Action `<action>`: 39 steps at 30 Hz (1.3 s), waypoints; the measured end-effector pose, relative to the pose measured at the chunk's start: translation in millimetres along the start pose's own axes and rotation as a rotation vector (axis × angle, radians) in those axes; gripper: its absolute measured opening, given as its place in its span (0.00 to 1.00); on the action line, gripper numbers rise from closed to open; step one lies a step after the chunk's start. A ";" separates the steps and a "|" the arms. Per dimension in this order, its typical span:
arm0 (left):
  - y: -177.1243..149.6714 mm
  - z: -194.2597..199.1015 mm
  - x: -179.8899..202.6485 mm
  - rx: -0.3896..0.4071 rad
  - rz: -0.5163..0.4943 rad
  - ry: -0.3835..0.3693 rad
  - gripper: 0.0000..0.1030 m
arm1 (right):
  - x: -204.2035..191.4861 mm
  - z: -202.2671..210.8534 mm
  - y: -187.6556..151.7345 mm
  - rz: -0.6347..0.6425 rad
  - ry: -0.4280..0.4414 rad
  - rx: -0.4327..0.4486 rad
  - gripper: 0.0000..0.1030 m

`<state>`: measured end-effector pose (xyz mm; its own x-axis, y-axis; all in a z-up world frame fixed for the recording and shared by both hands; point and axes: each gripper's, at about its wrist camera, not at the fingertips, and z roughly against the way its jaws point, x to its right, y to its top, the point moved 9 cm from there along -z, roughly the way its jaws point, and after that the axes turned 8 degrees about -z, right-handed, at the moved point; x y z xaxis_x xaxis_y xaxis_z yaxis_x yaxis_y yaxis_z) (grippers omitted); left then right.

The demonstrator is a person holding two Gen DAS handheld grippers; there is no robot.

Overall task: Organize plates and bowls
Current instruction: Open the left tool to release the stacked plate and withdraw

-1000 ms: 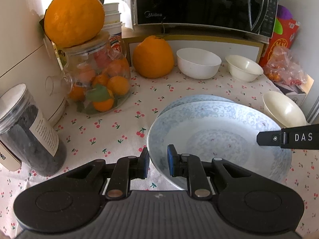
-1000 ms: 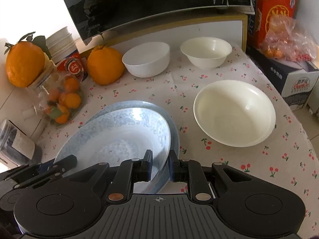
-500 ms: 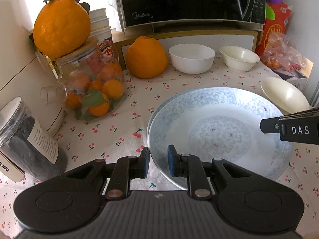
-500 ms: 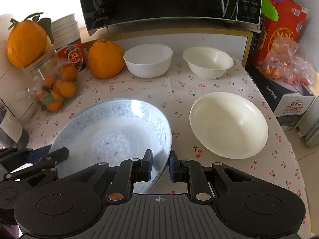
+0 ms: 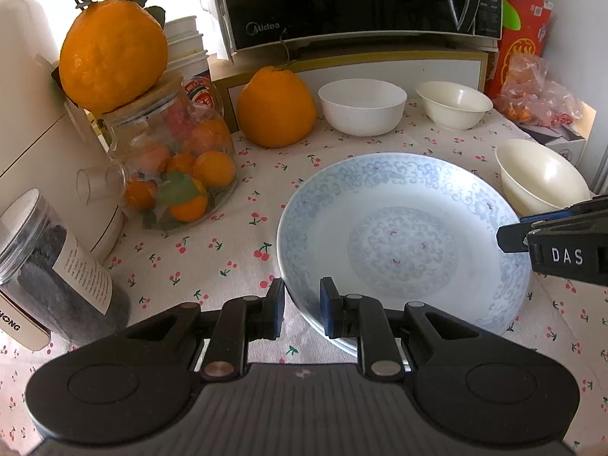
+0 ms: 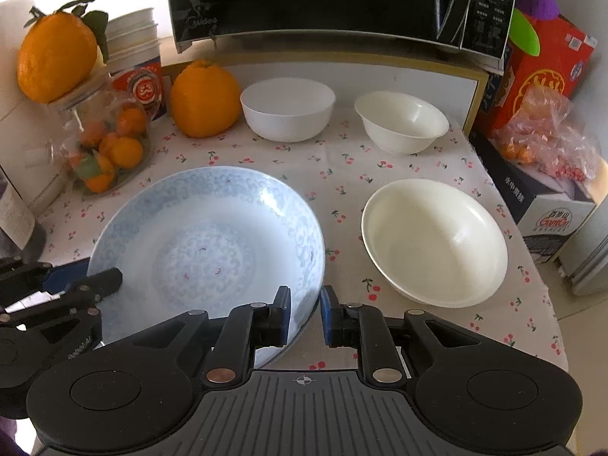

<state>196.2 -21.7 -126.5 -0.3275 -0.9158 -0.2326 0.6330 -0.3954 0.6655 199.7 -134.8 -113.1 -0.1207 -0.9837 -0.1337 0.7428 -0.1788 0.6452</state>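
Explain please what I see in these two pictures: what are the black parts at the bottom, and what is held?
No robot: a person holds hand-worked tongs in each hand, each with a wide-angle camera looking along its fingers. One picture comes from the left tongs, the other from the right tongs. On the cherry-print tablecloth stand a blue-patterned plate, a white bowl, a cream bowl, a wide cream bowl and a jar of oranges, before a microwave. The plate's rim lies between both pairs of jaws. The right tongs are shut on it; the left have just opened a little, so whether they grip I cannot tell.
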 end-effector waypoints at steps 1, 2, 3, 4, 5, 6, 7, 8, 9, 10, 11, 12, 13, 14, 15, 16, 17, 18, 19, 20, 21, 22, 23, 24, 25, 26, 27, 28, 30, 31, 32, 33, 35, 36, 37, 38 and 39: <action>-0.2 -0.2 0.4 -0.003 -0.001 -0.004 0.20 | 0.4 0.4 0.1 -0.006 0.006 0.001 0.18; -0.6 -0.6 1.1 -0.007 -0.001 -0.009 0.21 | 0.7 0.4 0.1 -0.008 0.010 -0.001 0.18; -1.1 -0.9 2.0 -0.010 -0.003 -0.012 0.23 | 0.9 0.5 0.1 -0.009 0.013 -0.003 0.18; -1.4 -1.0 2.7 -0.012 -0.006 -0.012 0.25 | 1.2 0.7 0.1 -0.012 0.016 -0.006 0.18; -1.6 -1.1 3.4 -0.015 -0.009 -0.013 0.25 | 1.6 0.7 -0.1 -0.016 0.019 -0.009 0.18; -1.8 -1.1 4.0 -0.018 -0.010 -0.015 0.26 | 1.7 0.6 -0.4 -0.020 0.022 -0.013 0.19; -2.0 -0.9 4.3 -0.020 -0.010 -0.017 0.26 | 2.1 0.4 -0.6 -0.027 0.025 -0.017 0.21; -2.1 -0.6 4.5 -0.022 -0.010 -0.018 0.26 | 2.8 0.6 -0.7 -0.036 0.031 -0.021 0.25; -2.1 -0.2 4.7 -0.023 -0.010 -0.020 0.26 | 3.3 1.1 -1.0 -0.044 0.034 -0.024 0.26; -2.3 0.2 5.3 -0.026 -0.009 -0.025 0.27 | 4.3 1.0 -0.7 -0.050 0.037 -0.026 0.27; -2.4 0.7 5.7 -0.029 -0.008 -0.030 0.28 | 4.9 1.4 -0.7 -0.058 0.039 -0.029 0.28; -2.6 1.4 6.0 -0.032 -0.006 -0.035 0.30 | 5.9 2.0 -0.5 -0.067 0.043 -0.031 0.31; -2.6 1.9 5.9 -0.034 -0.003 -0.037 0.34 | 6.7 2.9 -0.3 -0.075 0.047 -0.033 0.34; -2.7 2.8 5.8 -0.035 -0.002 -0.039 0.36 | 7.4 3.7 -0.2 -0.083 0.051 -0.034 0.40; -2.7 3.8 5.7 -0.036 0.000 -0.042 0.41 | 8.1 4.8 0.1 -0.090 0.055 -0.035 0.45; -2.7 4.6 5.8 -0.036 0.002 -0.043 0.44 | 8.5 6.1 0.4 -0.095 0.059 -0.035 0.47; -2.6 5.7 5.7 -0.036 0.003 -0.045 0.45 | 8.5 7.5 0.9 -0.098 0.062 -0.033 0.50; -2.6 6.7 5.7 -0.038 0.005 -0.047 0.48 | 8.4 9.0 1.2 -0.098 0.065 -0.031 0.52; -2.5 7.3 5.7 -0.040 0.006 -0.050 0.51 | 7.7 10.5 1.8 -0.096 0.069 -0.030 0.53; -2.6 8.1 5.8 -0.042 0.008 -0.053 0.53 | 6.9 11.6 1.8 -0.094 0.072 -0.030 0.56; -2.9 9.2 5.9 -0.045 0.011 -0.056 0.57 | 6.0 13.1 1.7 -0.092 0.075 -0.029 0.60; -3.1 10.1 6.0 -0.048 0.012 -0.058 0.60 | 5.0 14.6 1.6 -0.089 0.079 -0.028 0.62; -3.4 11.4 6.1 -0.053 0.014 -0.060 0.61 | 3.7 15.7 1.7 -0.085 0.082 -0.028 0.65; -3.6 12.6 6.1 -0.057 0.015 -0.062 0.65 | 2.8 17.0 1.6 -0.081 0.084 -0.029 0.67; -3.8 13.9 5.8 -0.060 0.017 -0.066 0.68 | 1.6 18.5 1.5 -0.076 0.087 -0.029 0.68; -3.8 15.2 5.2 -0.062 0.020 -0.070 0.69 | 0.7 20.0 1.3 -0.073 0.089 -0.029 0.71; -4.0 16.9 4.4 -0.066 0.025 -0.075 0.72 | -0.3 21.5 1.2 -0.069 0.091 -0.030 0.74; -4.4 17.9 3.6 -0.070 0.029 -0.080 0.74 | -1.0 22.9 1.1 -0.066 0.093 -0.030 0.75; -6.0 20.6 1.6 -0.082 0.041 -0.094 0.79 | -2.5 26.3 0.9 -0.058 0.098 -0.029 0.82; -6.9 22.0 0.7 -0.088 0.046 -0.100 0.81 | -3.1 27.5 0.6 -0.055 0.100 -0.028 0.83; -8.0 23.5 -0.5 -0.092 0.052 -0.106 0.82 | -3.8 29.3 0.4 -0.051 0.105 -0.029 0.83; -9.2 25.2 -2.1 -0.097 0.058 -0.112 0.85 | -4.3 31.0 -0.2 -0.048 0.109 -0.031 0.84; -11.8 28.1 -4.9 -0.108 0.068 -0.120 0.89 | -5.4 33.4 -1.7 -0.044 0.119 -0.036 0.86; -12.9 29.7 -6.3 -0.114 0.073 -0.124 0.90 | -5.8 34.8 -2.2 -0.042 0.125 -0.039 0.87; -13.8 31.2 -7.5 -0.119 0.077 -0.128 0.91 | -6.5 36.5 -3.0 -0.041 0.133 -0.041 0.88; -15.3 33.1 -9.5 -0.126 0.084 -0.134 0.91 | -7.4 37.9 -3.9 -0.040 0.140 -0.044 0.88; -16.5 34.9 -11.5 -0.131 0.090 -0.138 0.92 | -8.6 39.1 -4.8 -0.039 0.148 -0.049 0.88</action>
<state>165.1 -2.2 -110.1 -0.3530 -0.9330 -0.0706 0.7472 -0.3265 0.5789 171.5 -126.3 -85.6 -0.0546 -0.9616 -0.2692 0.7711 -0.2118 0.6004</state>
